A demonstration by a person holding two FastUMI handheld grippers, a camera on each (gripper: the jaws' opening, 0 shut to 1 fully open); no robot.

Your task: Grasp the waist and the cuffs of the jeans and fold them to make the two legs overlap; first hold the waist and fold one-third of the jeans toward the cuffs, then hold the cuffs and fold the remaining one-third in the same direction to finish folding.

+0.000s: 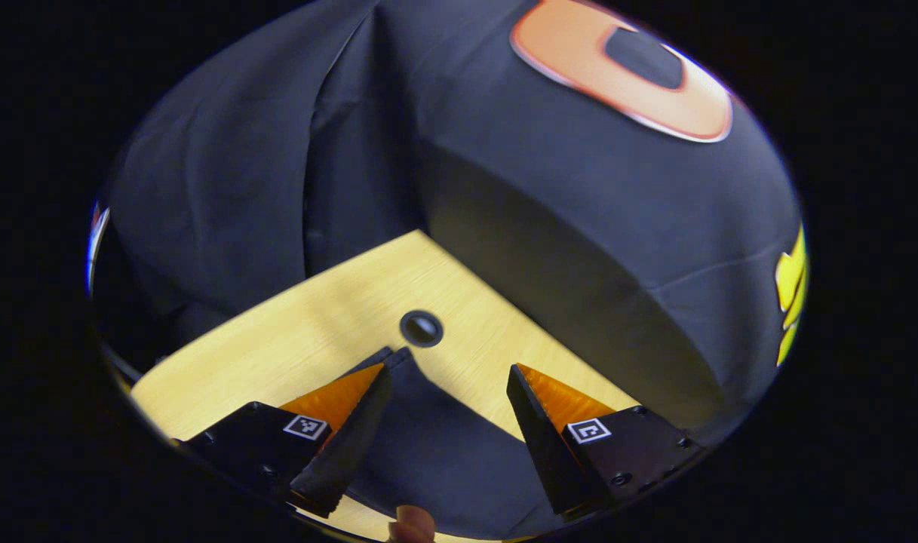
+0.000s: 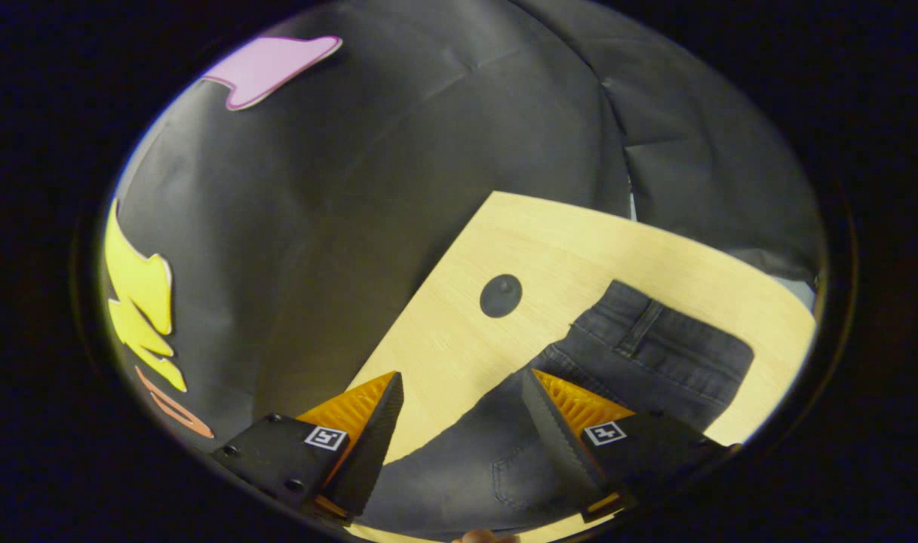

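The left tool (image 1: 447, 369) was open, fingers spread over the jeans (image 1: 436, 445) lying on the bench (image 1: 338, 302). The right tool (image 2: 462, 377) was likewise open above the jeans (image 2: 655, 347), the waistband ahead of its right finger.

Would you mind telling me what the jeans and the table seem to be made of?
The jeans look like dark grey denim: matte, with stitched seams and a belt loop. The table looks like pale wood or wood-look laminate, smooth, with fine straight grain; which one is unclear.
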